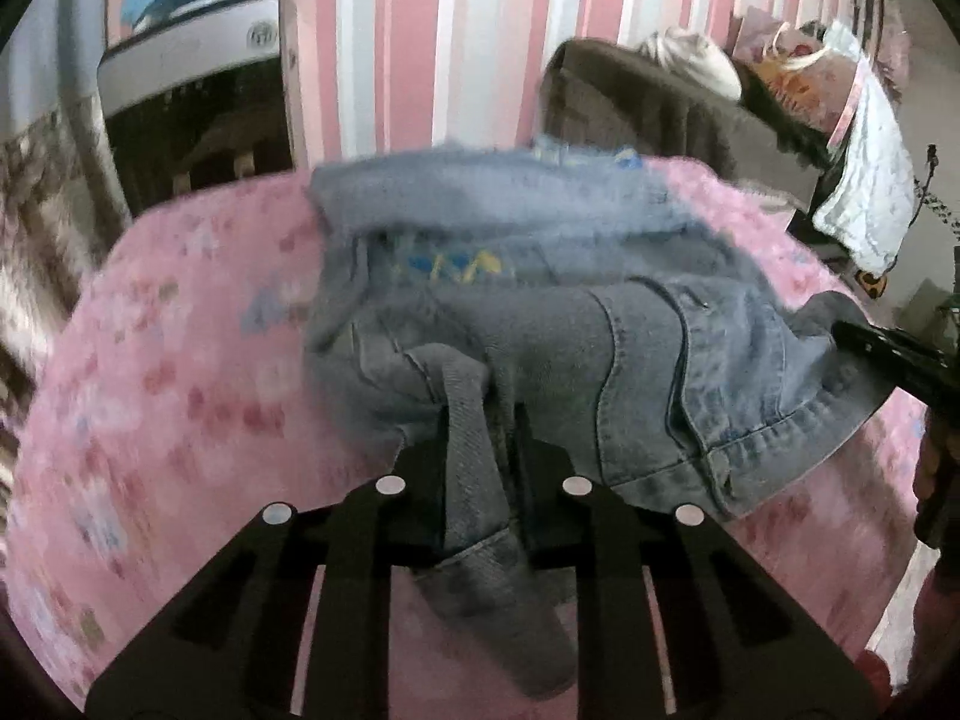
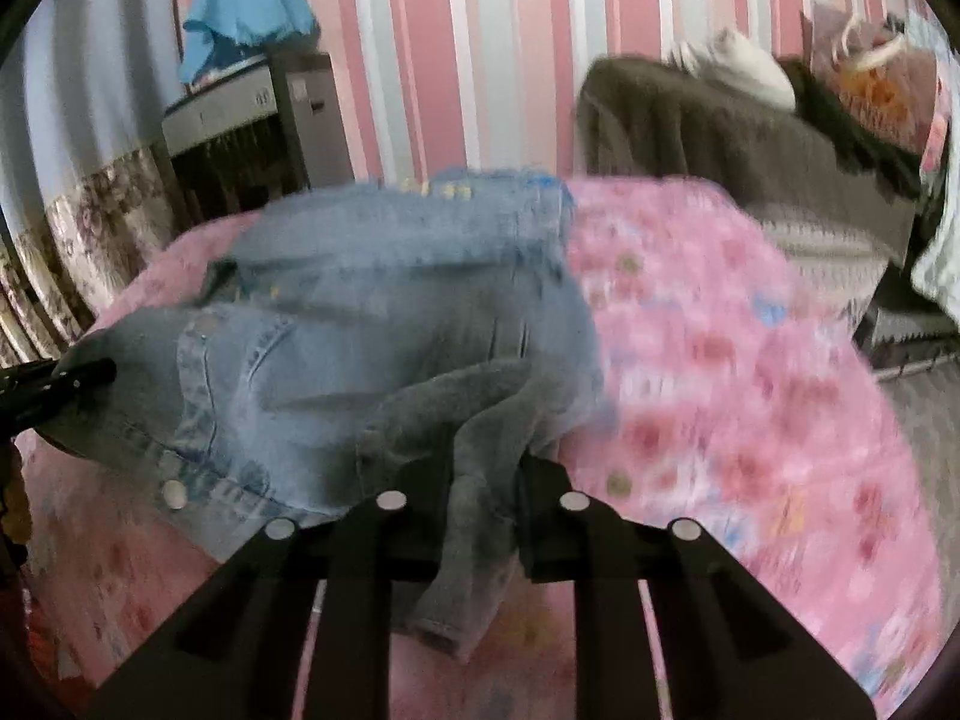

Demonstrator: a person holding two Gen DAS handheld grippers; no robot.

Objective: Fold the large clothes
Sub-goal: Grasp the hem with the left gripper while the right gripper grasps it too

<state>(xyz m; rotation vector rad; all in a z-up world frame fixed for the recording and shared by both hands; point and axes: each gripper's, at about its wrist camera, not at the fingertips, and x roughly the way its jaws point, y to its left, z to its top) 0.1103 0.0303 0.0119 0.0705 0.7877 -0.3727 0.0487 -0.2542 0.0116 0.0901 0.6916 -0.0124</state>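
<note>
A light blue denim jacket [image 1: 540,276] with yellow and blue embroidery lies crumpled on a pink floral bedspread [image 1: 180,360]. My left gripper [image 1: 480,420] is shut on a fold of the denim, which hangs down between its fingers. In the right wrist view the same jacket [image 2: 360,312] lies on the left half of the bedspread [image 2: 750,390], and my right gripper [image 2: 483,456] is shut on another fold near its right side. Each view shows the other gripper's black tip at the jacket's edge [image 1: 882,348] [image 2: 60,378].
A pink, white and grey striped wall [image 1: 450,30] stands behind the bed. A dark brown armchair [image 1: 660,102] with piled clothes and bags is at the right. A grey cabinet [image 2: 240,120] with a blue cloth [image 2: 246,6] on top stands at the left, next to a floral curtain [image 2: 90,222].
</note>
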